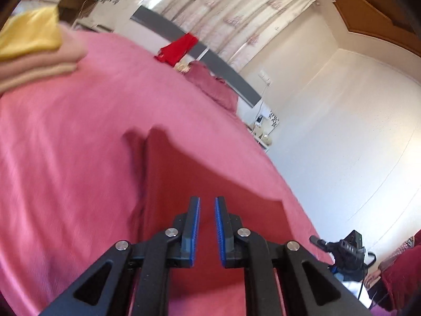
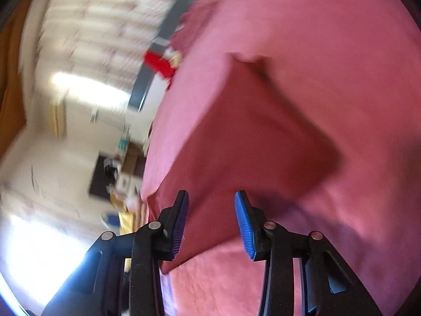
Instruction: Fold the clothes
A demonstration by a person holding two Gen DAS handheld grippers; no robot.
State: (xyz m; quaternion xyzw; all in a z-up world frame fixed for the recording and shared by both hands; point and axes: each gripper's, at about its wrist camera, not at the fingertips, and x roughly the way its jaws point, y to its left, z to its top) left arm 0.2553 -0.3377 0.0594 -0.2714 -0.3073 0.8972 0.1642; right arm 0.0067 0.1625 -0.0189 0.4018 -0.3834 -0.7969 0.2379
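Pink bedspread (image 1: pixel 65 144), folded red cloth (image 1: pixel 210 179), both hand-held grippers parted, left view shows folded stack (image 1: pixel 34 52).

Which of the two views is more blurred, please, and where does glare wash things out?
Right wrist view: heavy motion smear over the curtain and shelves, glare blowing out the lower left, though the tongs stay crisp. Left wrist view: sharper, only mild blur on the bedspread, with a bright wall.

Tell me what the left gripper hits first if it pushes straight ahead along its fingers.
Most likely the dark pink garment lying on the pink bedspread. The left gripper points at it with its jaws slightly apart and nothing shows between them. Depth is unclear, so the gap cannot be judged.
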